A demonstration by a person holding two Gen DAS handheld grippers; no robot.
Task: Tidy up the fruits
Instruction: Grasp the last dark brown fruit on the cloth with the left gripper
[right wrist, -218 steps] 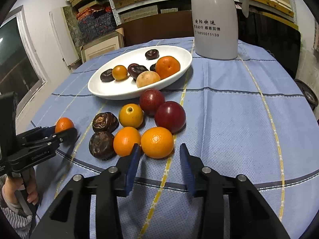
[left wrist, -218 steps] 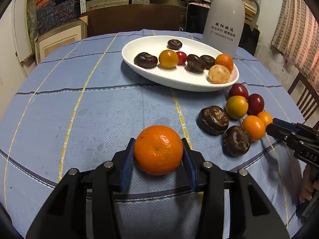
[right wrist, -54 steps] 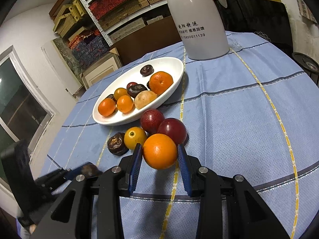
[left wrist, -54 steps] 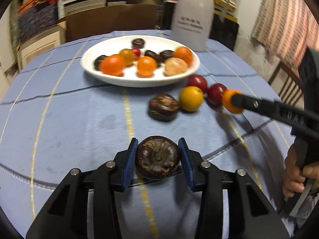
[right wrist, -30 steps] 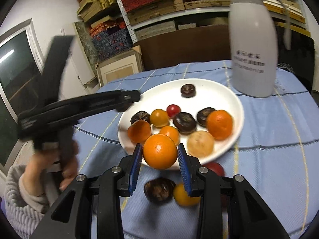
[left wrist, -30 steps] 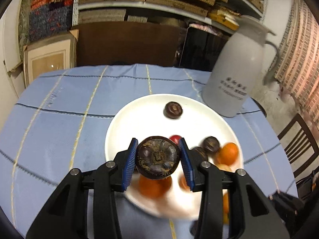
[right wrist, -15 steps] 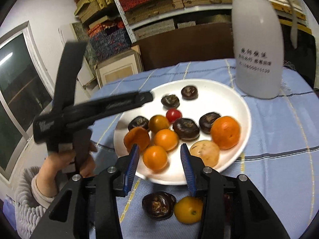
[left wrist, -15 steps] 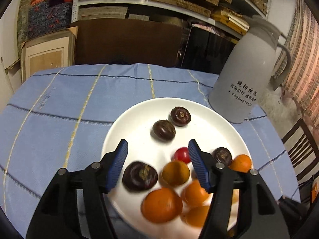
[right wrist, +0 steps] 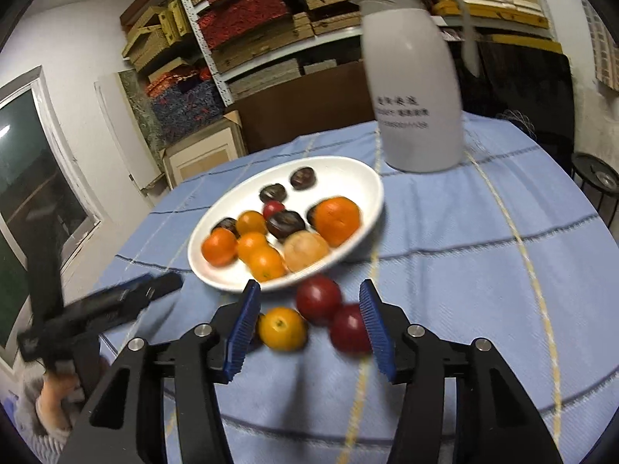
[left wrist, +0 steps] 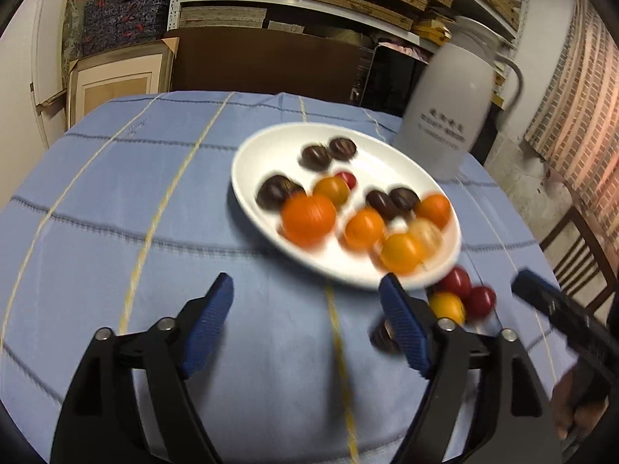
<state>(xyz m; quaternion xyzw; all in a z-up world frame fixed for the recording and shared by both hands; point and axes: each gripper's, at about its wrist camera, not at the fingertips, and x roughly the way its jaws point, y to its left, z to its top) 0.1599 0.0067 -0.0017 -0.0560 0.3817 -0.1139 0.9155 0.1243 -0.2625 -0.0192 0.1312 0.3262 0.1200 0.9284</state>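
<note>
- The left tool (left wrist: 305, 324) had just been opening; its jaws stood wide with nothing between them, above bare cloth of the counter (left wrist: 116, 208).
- The right tool (right wrist: 307, 326) had likewise just been opening and gripped nothing; a yellow-orange fruit (right wrist: 282, 328) and two red fruits (right wrist: 319, 303) lay on the cloth between its jaws.
- Beyond them, toward the counter's far edge, the white plate (right wrist: 363, 181) carried the gathered fruits.
- This looked like the return after a drop-off; next each tool would need to close on a loose fruit.
</note>
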